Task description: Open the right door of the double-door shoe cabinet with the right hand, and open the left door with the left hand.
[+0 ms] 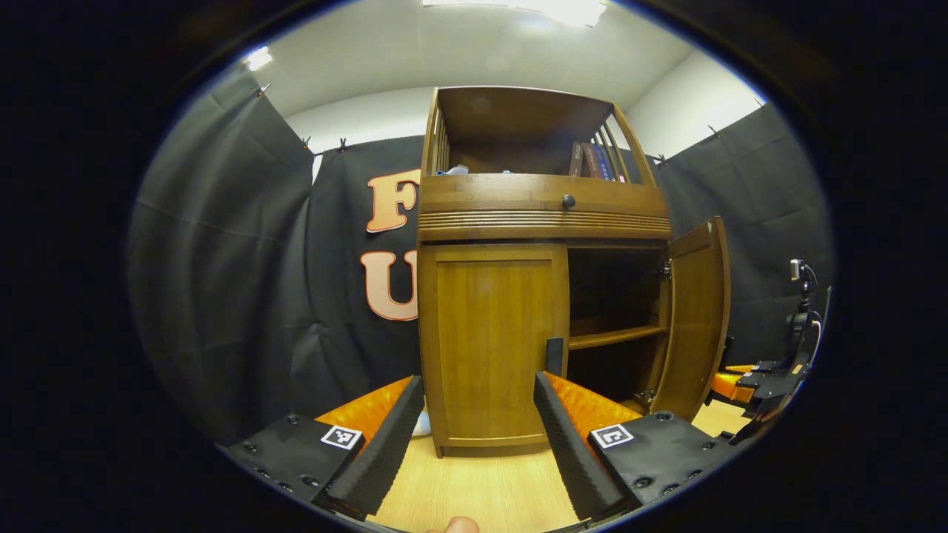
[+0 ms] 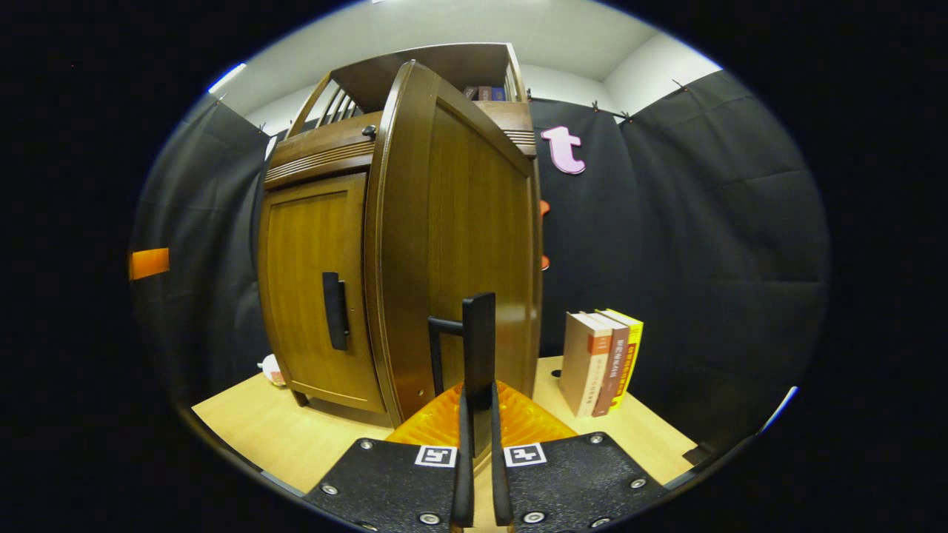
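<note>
The right door [image 1: 696, 318] is standing swung open at 3 o'clock in the left gripper view, baring a shelf [image 1: 615, 337] inside the cabinet [image 1: 544, 203]. The right gripper [image 2: 478, 414] is clamping that door's handle [image 2: 478, 340], both fingers pressing on it. The left door [image 1: 489, 344] is sitting closed at the centre, its handle [image 1: 554, 355] untouched; the left gripper [image 1: 478, 414] is hovering before it, fingers apart. So I judge half the task done, the left door remaining. The cabinet is standing on a pale wooden worktop [image 1: 481, 488], books [image 2: 600, 363] upright at 4 o'clock in the right gripper view, black cloth walling the booth under a white ceiling.
</note>
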